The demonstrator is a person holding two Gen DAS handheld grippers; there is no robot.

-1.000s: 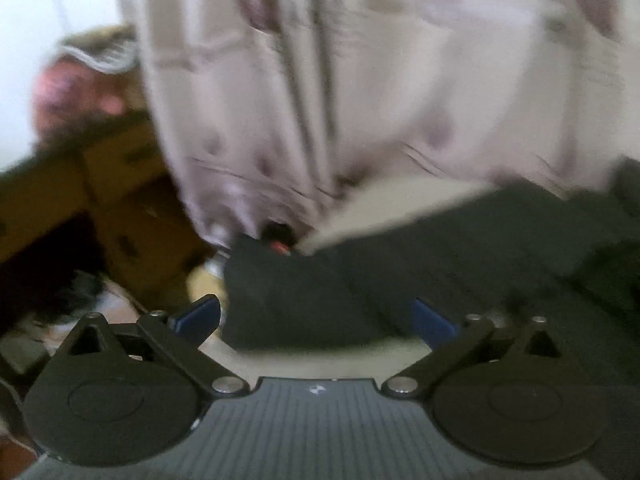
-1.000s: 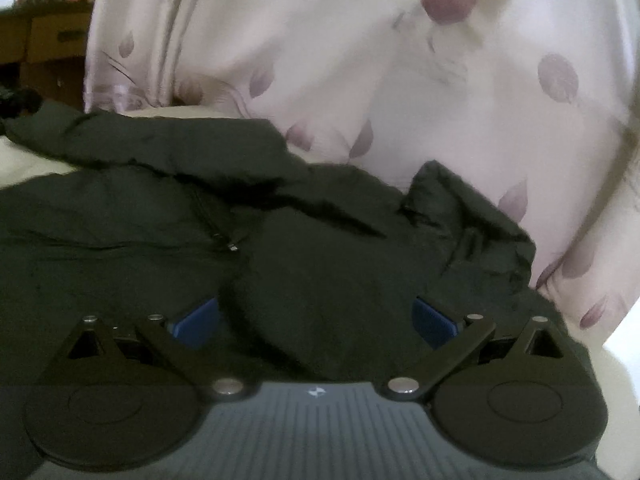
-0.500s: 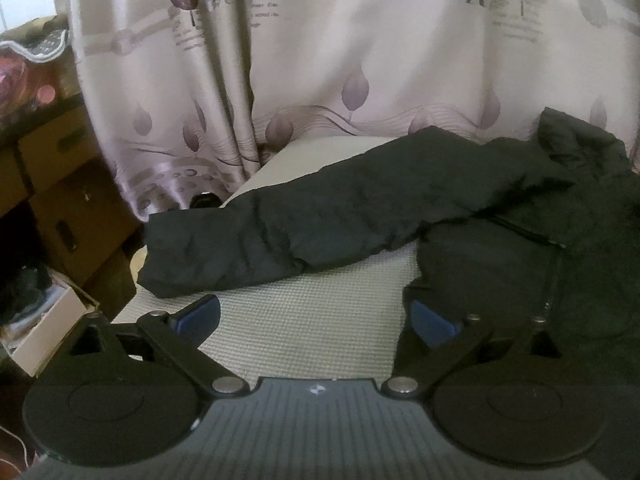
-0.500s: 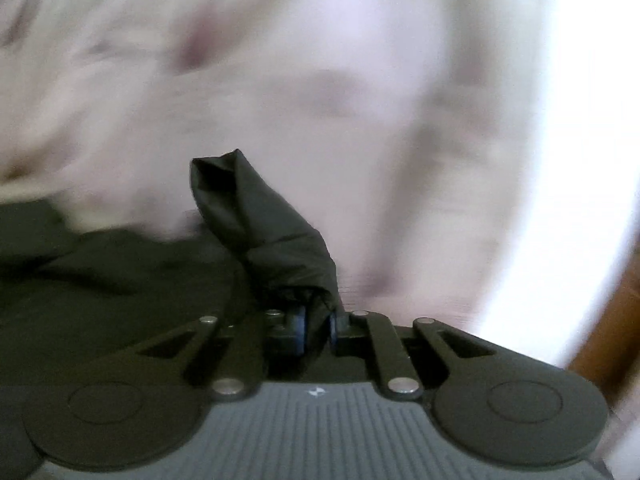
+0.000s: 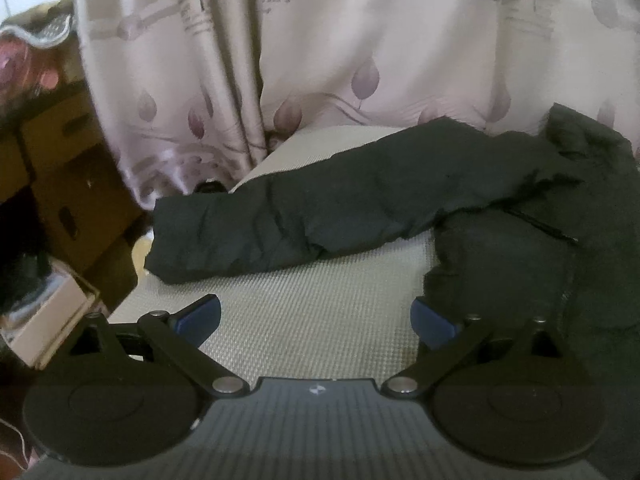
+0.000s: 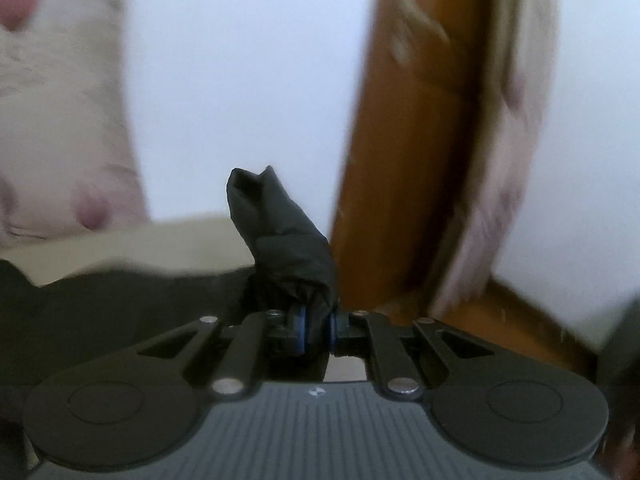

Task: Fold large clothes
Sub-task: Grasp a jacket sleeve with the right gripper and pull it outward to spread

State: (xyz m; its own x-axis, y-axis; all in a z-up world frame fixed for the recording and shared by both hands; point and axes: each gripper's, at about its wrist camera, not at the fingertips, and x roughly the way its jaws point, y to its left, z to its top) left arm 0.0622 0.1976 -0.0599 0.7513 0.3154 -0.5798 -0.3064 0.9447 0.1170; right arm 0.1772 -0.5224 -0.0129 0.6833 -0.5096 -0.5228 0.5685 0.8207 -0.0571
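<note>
Spreading step: your right gripper [image 6: 316, 330] clenches jacket [image 5: 520, 240] fabric; left gripper [image 5: 316, 316] released, beside jacket's sleeve [image 5: 320, 216]. Next, probably grasp that.

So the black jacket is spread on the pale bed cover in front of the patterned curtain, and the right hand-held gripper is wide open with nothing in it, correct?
Not quite. The right wrist view shows the right hand-held gripper shut on a bunch of the black jacket. The rest is right: the jacket lies on the bed cover before the curtain.

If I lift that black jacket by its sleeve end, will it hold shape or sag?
Probably sag: the jacket lies creased, its sleeve limp. Fabric bunches in the right tongs, so likely soft, maybe slick.
</note>
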